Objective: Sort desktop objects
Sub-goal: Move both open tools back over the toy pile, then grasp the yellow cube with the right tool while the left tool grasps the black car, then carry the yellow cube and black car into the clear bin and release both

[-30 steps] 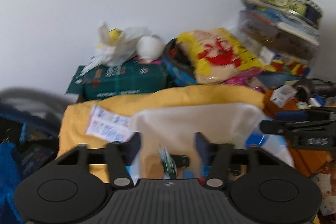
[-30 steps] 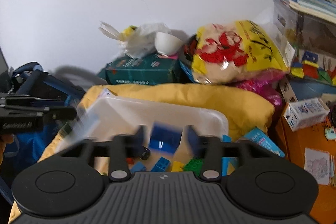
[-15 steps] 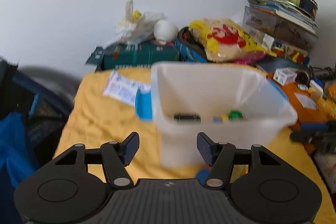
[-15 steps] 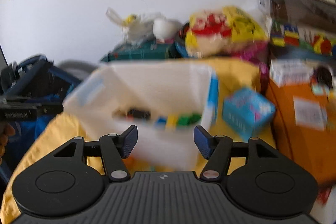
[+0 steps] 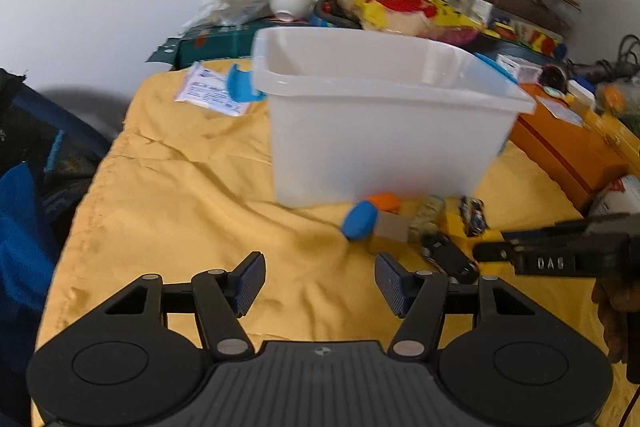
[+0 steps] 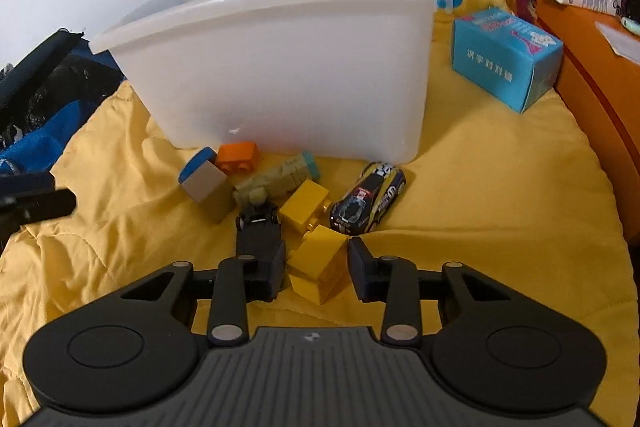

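The white plastic bin [image 6: 288, 67] stands upright on a yellow cloth [image 6: 500, 195] that covers the supporting surface. The loose toys lie in a cluster on the cloth at the foot of the bin's near wall.

Right gripper [image 6: 318, 267]: the jaws have just been closing. A yellow block [image 6: 320, 263] sits between them; a narrow gap shows on each side of it, so the pads are not yet pressing. A black toy car [image 6: 258, 235] lies against the left jaw.

Left gripper [image 5: 320, 279]: the jaws are released and stand wide over bare cloth, with nothing between them.

Cluster contents, right wrist view:
- a second yellow block [image 6: 304, 205], touching the first;
- a black-and-yellow toy car [image 6: 368, 199], just beside the blocks;
- an orange block [image 6: 239, 157] against the bin wall;
- a pale green toy [image 6: 276, 179];
- a grey block with a blue face [image 6: 206, 187].

A blue carton [image 6: 504, 59] rests on the cloth to the right of the bin, apart from it.
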A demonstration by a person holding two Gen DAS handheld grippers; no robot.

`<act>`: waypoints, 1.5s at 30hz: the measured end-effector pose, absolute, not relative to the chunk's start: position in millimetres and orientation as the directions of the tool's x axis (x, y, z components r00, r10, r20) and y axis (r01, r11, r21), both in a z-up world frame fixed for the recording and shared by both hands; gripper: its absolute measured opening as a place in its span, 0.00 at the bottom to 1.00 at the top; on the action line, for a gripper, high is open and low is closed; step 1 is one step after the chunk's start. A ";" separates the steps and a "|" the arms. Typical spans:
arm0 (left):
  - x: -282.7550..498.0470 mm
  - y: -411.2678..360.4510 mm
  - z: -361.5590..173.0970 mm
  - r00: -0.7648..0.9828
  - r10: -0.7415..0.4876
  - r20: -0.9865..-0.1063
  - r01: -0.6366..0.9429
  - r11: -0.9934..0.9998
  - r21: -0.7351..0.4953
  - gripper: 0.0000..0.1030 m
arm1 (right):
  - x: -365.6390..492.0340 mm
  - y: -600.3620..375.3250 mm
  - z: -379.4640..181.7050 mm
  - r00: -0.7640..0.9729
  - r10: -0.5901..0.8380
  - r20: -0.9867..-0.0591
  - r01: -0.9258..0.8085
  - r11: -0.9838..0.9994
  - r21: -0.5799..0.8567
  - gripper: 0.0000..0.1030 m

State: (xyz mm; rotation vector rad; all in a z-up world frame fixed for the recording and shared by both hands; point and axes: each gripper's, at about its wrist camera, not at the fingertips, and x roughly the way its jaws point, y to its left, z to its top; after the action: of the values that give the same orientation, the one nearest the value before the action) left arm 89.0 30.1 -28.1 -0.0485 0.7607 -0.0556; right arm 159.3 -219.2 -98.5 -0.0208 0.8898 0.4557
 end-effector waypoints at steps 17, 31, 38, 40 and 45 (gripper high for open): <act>135.6 -72.6 -87.5 0.648 -0.163 -0.744 0.088 0.986 -0.139 0.62 | 111.5 -289.2 -67.2 0.636 0.335 -0.695 -0.356 0.927 0.120 0.36; 119.9 -66.7 -68.4 0.691 -0.168 -0.703 0.175 0.983 -0.063 0.33 | 105.8 -305.8 -63.4 0.644 0.341 -0.685 -0.348 0.928 0.135 0.36; 87.3 -36.1 -16.0 0.756 -0.165 -0.633 0.166 0.984 -0.059 0.33 | 104.8 -281.4 -43.8 0.657 0.402 -0.638 -0.402 0.902 0.155 0.36; 84.0 -26.5 -2.4 0.769 -0.154 -0.621 0.148 0.987 -0.062 0.33 | 106.1 -273.6 -35.8 0.660 0.423 -0.621 -0.421 0.893 0.161 0.36; 84.2 -1.5 30.8 0.802 -0.118 -0.586 0.105 0.993 -0.057 0.33 | 115.3 -254.7 -12.6 0.674 0.467 -0.573 -0.464 0.871 0.164 0.36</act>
State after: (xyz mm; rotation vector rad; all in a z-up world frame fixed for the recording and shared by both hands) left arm 84.2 -1.5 30.8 -0.0219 0.6297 -0.1197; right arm 115.3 -254.7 -12.6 0.0049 0.6459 0.5239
